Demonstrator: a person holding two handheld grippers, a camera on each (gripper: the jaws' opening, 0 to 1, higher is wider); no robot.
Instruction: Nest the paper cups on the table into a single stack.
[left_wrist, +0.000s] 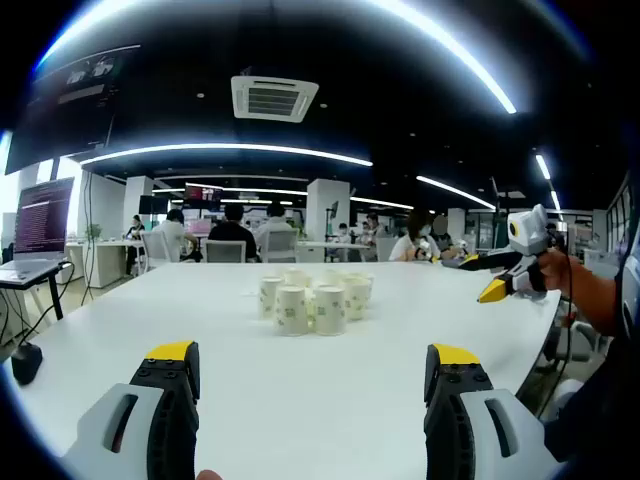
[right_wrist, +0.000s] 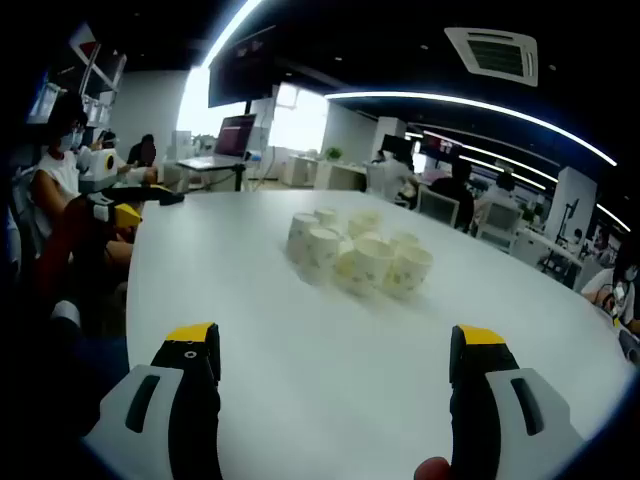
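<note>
Several white paper cups (left_wrist: 312, 298) with a pale print stand upright in a tight cluster near the middle of the white table (left_wrist: 230, 340). The same cluster of paper cups (right_wrist: 358, 256) appears in the right gripper view, slightly blurred. My left gripper (left_wrist: 312, 372) is open, well short of the cups, with nothing between its jaws. My right gripper (right_wrist: 335, 358) is open too, short of the cluster and holding nothing. That right gripper (left_wrist: 505, 268), held in a hand, also shows at the table's right edge in the left gripper view. The left gripper (right_wrist: 125, 208) shows at the table's left edge in the right gripper view.
The white table (right_wrist: 320, 340) is broad around the cups. People sit at desks (left_wrist: 235, 235) beyond its far edge. A monitor on a stand (left_wrist: 40, 220) is at the left. A seated person (right_wrist: 60, 180) is by the table's left edge.
</note>
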